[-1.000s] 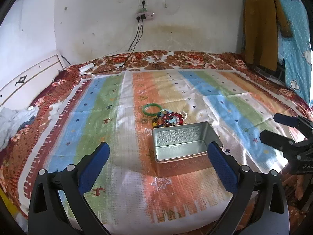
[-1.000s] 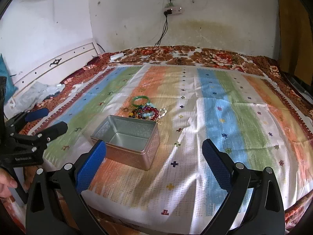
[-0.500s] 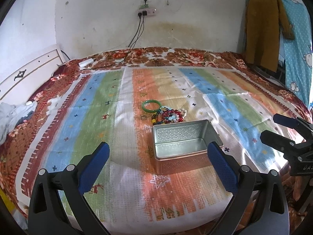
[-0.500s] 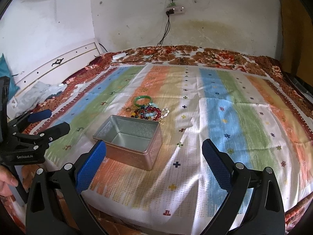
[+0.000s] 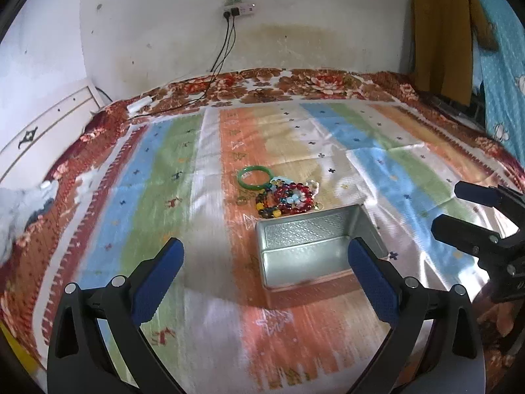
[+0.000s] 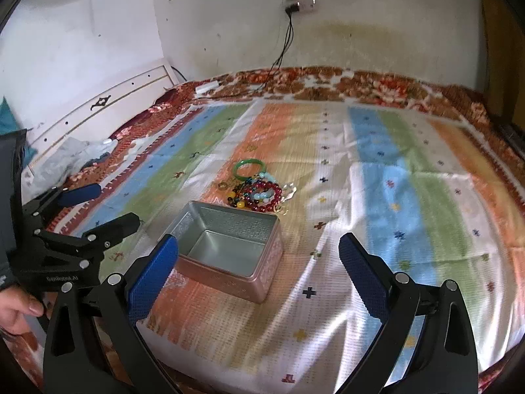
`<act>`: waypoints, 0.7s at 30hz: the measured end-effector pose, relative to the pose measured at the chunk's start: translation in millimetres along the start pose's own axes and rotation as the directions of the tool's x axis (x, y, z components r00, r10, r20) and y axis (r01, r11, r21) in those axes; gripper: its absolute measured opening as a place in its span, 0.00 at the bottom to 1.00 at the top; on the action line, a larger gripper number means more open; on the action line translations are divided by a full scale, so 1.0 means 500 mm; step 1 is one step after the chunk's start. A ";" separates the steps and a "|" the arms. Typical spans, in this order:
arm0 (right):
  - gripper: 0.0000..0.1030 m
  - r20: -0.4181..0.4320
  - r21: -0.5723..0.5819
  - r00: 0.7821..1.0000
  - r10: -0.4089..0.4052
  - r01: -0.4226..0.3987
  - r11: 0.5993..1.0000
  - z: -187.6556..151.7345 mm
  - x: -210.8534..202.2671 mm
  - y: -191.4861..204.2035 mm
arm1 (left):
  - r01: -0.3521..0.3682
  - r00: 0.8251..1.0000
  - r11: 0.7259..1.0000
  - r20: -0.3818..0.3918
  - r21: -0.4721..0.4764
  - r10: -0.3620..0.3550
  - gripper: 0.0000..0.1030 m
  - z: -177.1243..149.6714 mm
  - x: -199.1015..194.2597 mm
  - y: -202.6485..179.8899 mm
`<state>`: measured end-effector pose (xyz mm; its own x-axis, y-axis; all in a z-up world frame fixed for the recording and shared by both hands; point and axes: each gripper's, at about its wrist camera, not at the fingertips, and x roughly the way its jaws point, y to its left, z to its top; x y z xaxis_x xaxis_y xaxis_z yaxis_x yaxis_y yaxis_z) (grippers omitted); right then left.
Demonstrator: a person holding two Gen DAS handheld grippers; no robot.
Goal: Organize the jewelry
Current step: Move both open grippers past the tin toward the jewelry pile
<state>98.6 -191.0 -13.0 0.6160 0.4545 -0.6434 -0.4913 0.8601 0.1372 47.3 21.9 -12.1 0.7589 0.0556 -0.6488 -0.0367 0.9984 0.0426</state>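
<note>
One wide bed under a striped, multicoloured woven cover (image 5: 157,177) fills both views. On it sits one open rectangular silver metal tin (image 6: 229,246), empty inside. Two grippers hover apart over the near edge: left gripper (image 5: 262,272) spread wide, right gripper (image 6: 259,266) spread wide, both holding nothing. Just beyond the tin lies one heap of coloured bead bracelets (image 5: 285,198), touching one green bangle (image 5: 255,177).

- The bed (image 5: 98,216) wears a striped cloth (image 5: 203,321) over a floral blanket (image 5: 295,82).
- An open metal tin (image 5: 315,252) sits straight ahead of the left hand-held gripper (image 5: 262,272).
- A green bangle (image 5: 255,177) and a heap of beaded bracelets (image 5: 288,198) lie just beyond the tin.
- Crumpled grey cloth (image 6: 75,157) lies far left.
</note>
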 end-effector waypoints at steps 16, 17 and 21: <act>0.96 -0.019 -0.030 0.996 -0.086 0.086 0.996 0.060 0.073 -0.028 | -0.016 0.999 0.998 -0.031 -0.055 0.014 0.95 0.062 0.064 0.052; 0.96 -0.023 -0.027 0.996 -0.085 0.084 0.996 0.064 0.079 -0.031 | -0.015 0.999 0.998 -0.033 -0.061 0.013 0.95 0.066 0.070 0.055; 0.96 -0.029 -0.028 0.996 -0.088 0.087 0.996 0.076 0.094 -0.036 | -0.030 0.999 0.998 -0.041 -0.058 0.028 0.95 0.082 0.090 0.062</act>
<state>159.8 -176.6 -17.0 0.6391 0.3699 -0.6743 -0.4527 0.8897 0.0591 107.2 55.2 -8.8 0.7307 0.0838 -0.6776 -0.0974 0.9951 0.0180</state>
